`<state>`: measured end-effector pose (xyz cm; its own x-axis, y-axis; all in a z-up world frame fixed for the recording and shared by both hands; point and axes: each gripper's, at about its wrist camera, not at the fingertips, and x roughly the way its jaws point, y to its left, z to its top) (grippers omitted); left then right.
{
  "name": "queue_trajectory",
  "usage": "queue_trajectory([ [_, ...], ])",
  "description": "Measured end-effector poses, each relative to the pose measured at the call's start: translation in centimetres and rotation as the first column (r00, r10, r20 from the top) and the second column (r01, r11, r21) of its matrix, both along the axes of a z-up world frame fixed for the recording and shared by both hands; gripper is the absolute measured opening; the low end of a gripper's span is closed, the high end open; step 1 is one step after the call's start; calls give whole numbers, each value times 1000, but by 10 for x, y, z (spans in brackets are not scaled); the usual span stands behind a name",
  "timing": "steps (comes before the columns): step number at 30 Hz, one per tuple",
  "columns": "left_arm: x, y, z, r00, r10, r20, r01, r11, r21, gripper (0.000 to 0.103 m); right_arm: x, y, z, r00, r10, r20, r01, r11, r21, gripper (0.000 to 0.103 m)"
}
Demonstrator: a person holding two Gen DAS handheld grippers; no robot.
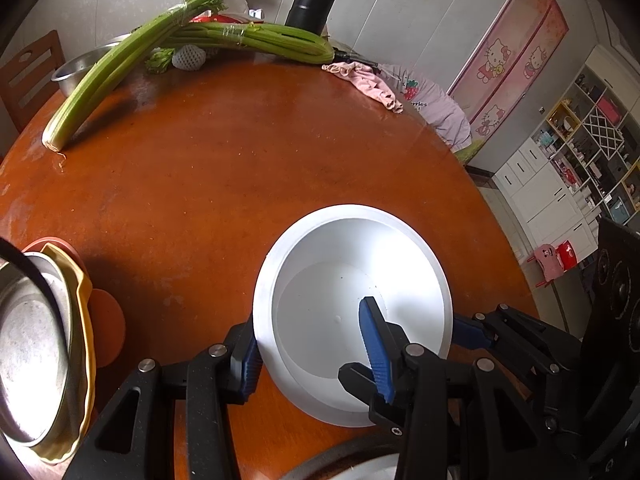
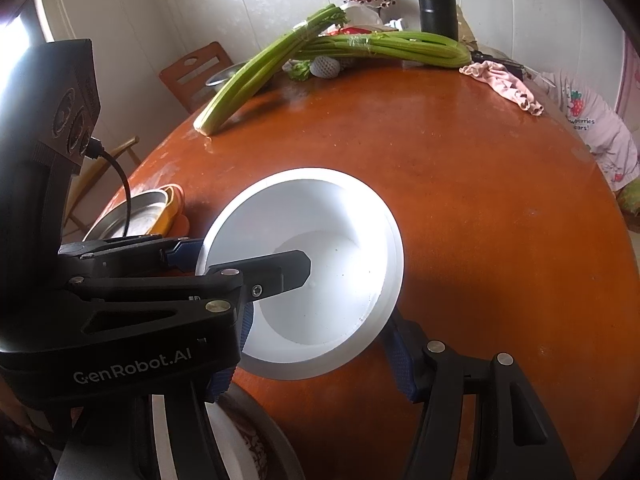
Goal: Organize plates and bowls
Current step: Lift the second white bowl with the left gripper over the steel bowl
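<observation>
A white bowl (image 1: 352,280) with a wide flat rim hangs slightly tilted over the round brown table (image 1: 200,168), throwing a shadow to its right. My left gripper (image 1: 308,312) is shut on the bowl's left wall, one blue pad outside the rim and the other inside. From the right wrist, that left gripper (image 2: 256,256) reaches into the bowl (image 2: 320,216) from the left. My right gripper (image 2: 316,332) clasps the bowl from the near side. Its blue fingers (image 2: 400,360) run under the rim on both sides, so the tips are hidden.
A steel pan (image 1: 32,340) sits on a yellow plate (image 1: 86,320) over orange discs at the left. A patterned plate (image 2: 248,440) lies at the near edge. Celery (image 1: 120,60), a steel bowl (image 1: 76,68), a black flask (image 1: 312,0) and pink cloth (image 1: 368,84) line the far side.
</observation>
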<state>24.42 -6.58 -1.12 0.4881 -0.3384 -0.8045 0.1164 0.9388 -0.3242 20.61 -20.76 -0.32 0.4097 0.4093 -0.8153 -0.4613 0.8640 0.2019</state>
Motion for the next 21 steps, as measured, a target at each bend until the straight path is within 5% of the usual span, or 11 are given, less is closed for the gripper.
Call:
queue_trajectory([
  [21, -52, -3, 43, 994, 8, 108, -10, 1000, 17, 45, -50, 1, 42, 995, 3, 103, -4, 1000, 9, 65],
])
